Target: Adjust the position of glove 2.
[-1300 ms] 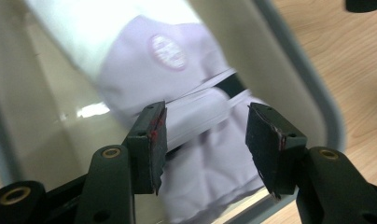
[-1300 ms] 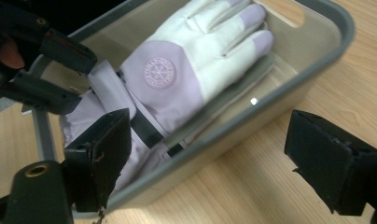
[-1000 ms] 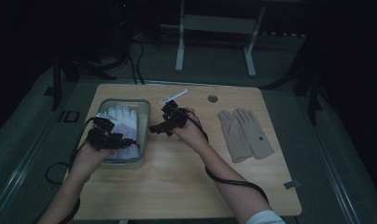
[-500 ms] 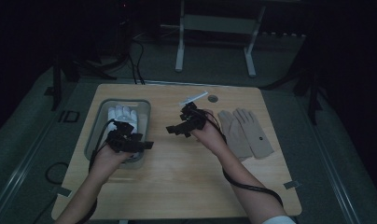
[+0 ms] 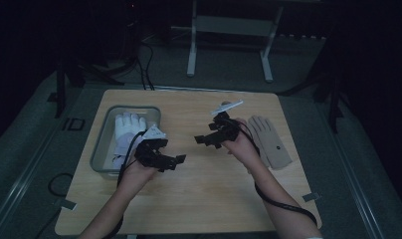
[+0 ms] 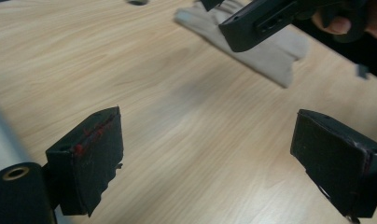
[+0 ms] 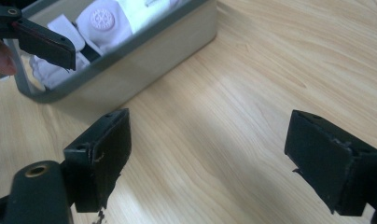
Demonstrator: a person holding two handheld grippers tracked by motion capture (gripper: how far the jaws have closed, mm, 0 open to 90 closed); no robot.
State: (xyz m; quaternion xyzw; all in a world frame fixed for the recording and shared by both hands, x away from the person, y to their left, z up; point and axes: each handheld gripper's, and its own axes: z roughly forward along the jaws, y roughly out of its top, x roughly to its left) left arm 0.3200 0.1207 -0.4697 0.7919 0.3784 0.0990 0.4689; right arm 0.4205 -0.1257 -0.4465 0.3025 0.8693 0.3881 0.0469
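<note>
White knitted gloves [image 5: 127, 130] lay in the grey rectangular bin [image 5: 100, 152], far left on the wood-grain desk [image 5: 204, 199]. Left claw [image 5: 175, 160], just opened and empty, was withdrawn rightward; right claw [image 5: 205, 141] stood open, empty.

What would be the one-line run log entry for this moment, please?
left gripper: open, jaws just opened, nothing between | right gripper: open, empty | white glove: in grey bin | beige glove: flat on table

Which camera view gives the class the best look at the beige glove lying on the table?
The high view: the whole beige glove lies flat, fingers outlined. The left gripper view catches part of it behind the other hand-held gripper. The right gripper view faces the grey bin.
</note>
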